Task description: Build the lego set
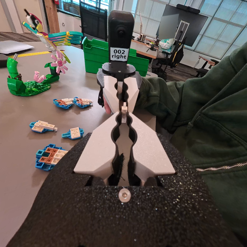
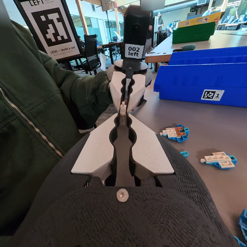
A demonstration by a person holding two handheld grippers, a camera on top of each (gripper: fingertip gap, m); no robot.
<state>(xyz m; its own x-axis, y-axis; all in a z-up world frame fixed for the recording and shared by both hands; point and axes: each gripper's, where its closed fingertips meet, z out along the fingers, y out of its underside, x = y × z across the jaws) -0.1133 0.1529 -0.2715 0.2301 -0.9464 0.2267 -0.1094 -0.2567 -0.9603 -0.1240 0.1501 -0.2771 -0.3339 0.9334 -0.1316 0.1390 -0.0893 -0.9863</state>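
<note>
My two grippers face each other tip to tip above the grey table (image 1: 20,113). My left gripper (image 1: 123,115) is shut on a small pale grey brick piece (image 1: 124,119). My right gripper (image 2: 122,116), which also shows in the left wrist view (image 1: 124,111), is shut on a small white brick piece (image 1: 124,107). The two pieces touch end to end between the fingertips. In the right wrist view the pale piece (image 2: 122,121) sits between my right gripper's tips, and the left gripper (image 2: 123,111) pinches the white piece (image 2: 123,106). Hands in dark green sleeves (image 1: 173,96) hold both grippers.
Several flat blue, white and brown brick assemblies (image 1: 50,156) lie on the table to the left. A green brick base with pink flowers (image 1: 30,85) and a colourful brick bird (image 1: 40,29) stand behind them. A green bin (image 1: 96,57) is at the back. A blue bin (image 2: 200,82) stands to the right. My two grippers' fingertips are within a few centimetres of each other.
</note>
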